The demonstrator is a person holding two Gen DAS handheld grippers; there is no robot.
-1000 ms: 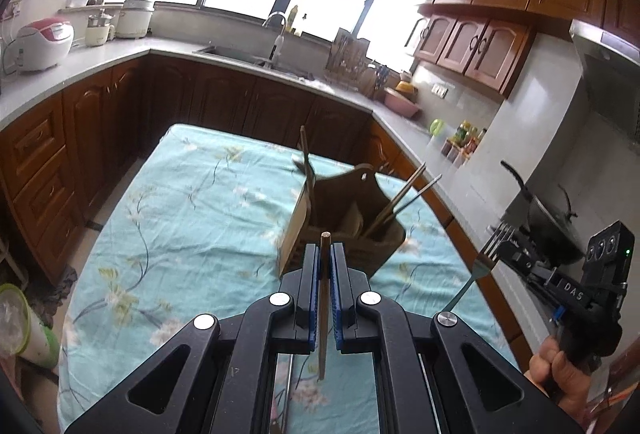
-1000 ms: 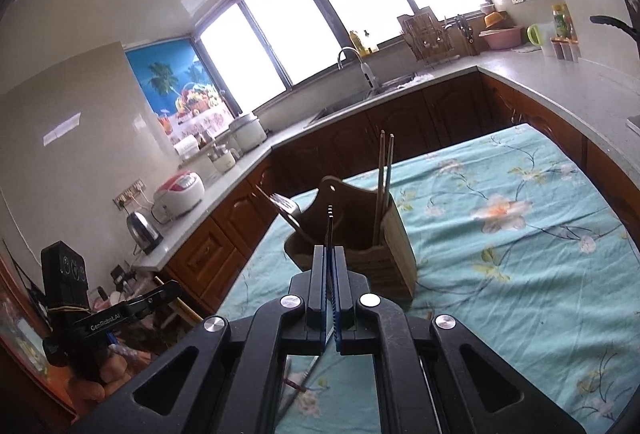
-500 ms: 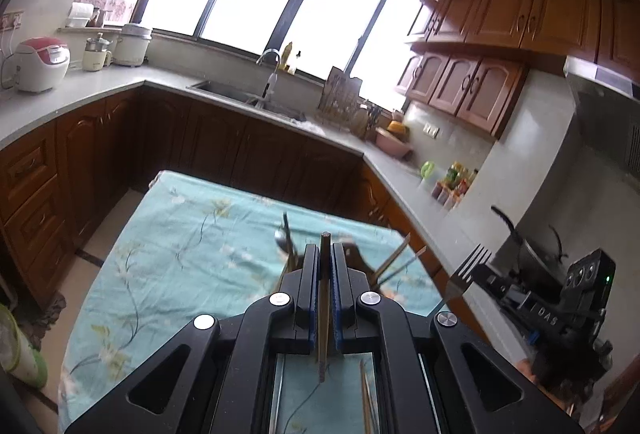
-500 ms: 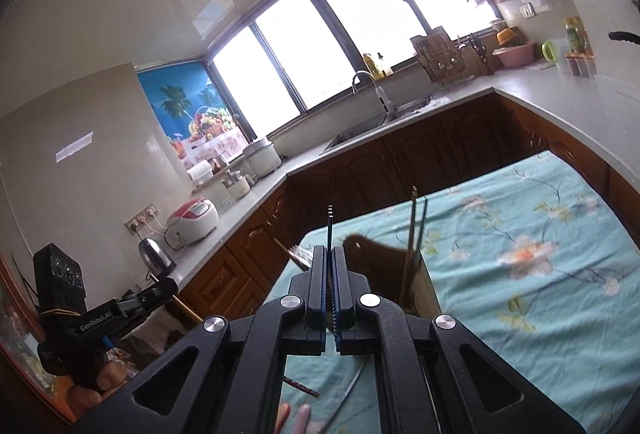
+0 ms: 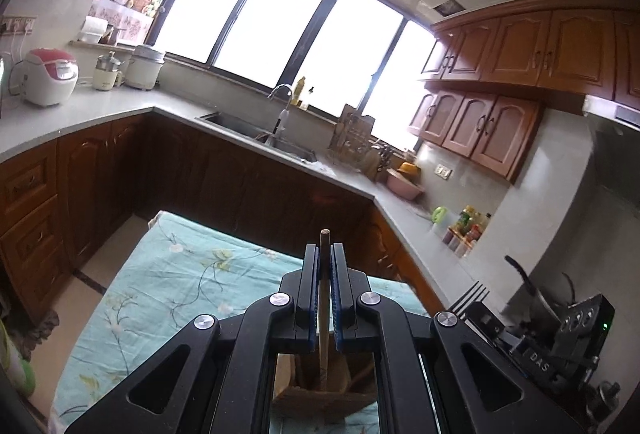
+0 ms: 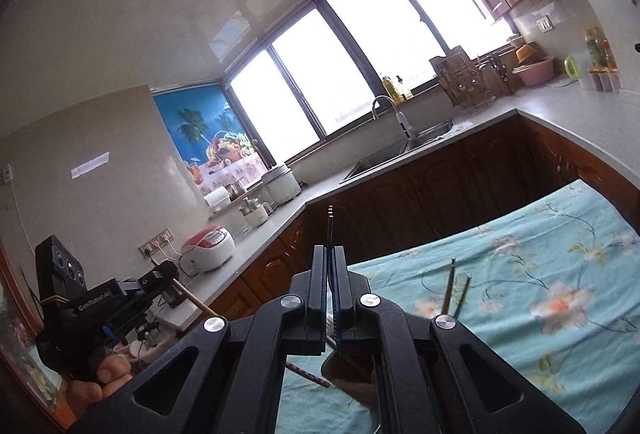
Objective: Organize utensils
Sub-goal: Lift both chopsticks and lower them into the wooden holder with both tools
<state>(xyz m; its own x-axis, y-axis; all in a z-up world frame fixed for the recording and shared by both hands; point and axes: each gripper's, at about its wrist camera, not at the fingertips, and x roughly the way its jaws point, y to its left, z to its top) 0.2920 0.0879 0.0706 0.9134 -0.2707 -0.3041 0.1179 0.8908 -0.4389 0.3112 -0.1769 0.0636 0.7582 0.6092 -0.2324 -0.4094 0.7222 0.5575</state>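
My left gripper (image 5: 325, 252) is shut on a thin wooden stick (image 5: 324, 238), which pokes up past the fingertips and runs down between them. Below it, between the gripper's arms, shows the wooden utensil caddy (image 5: 320, 394). My right gripper (image 6: 330, 254) is shut on a fork's dark handle (image 6: 330, 222); the fork tines (image 5: 472, 296) show at the lower right of the left wrist view. The right wrist view has two chopsticks (image 6: 452, 286) sticking up from the caddy (image 6: 352, 378), which is mostly hidden under the gripper. The left gripper (image 6: 168, 272) appears at far left, held by a hand.
The table wears a teal floral cloth (image 5: 180, 282) (image 6: 540, 254). A pinkish stick (image 6: 308, 380) lies on it near the caddy. Dark wood cabinets and a grey counter with a sink (image 5: 256, 130), rice cookers (image 5: 50, 82) and bottles (image 5: 468, 226) ring the table.
Both views have tilted upward and shifted forward, so the caddy has slid from mid-frame to beneath the grippers. Each gripper has kept its hold on its utensil.
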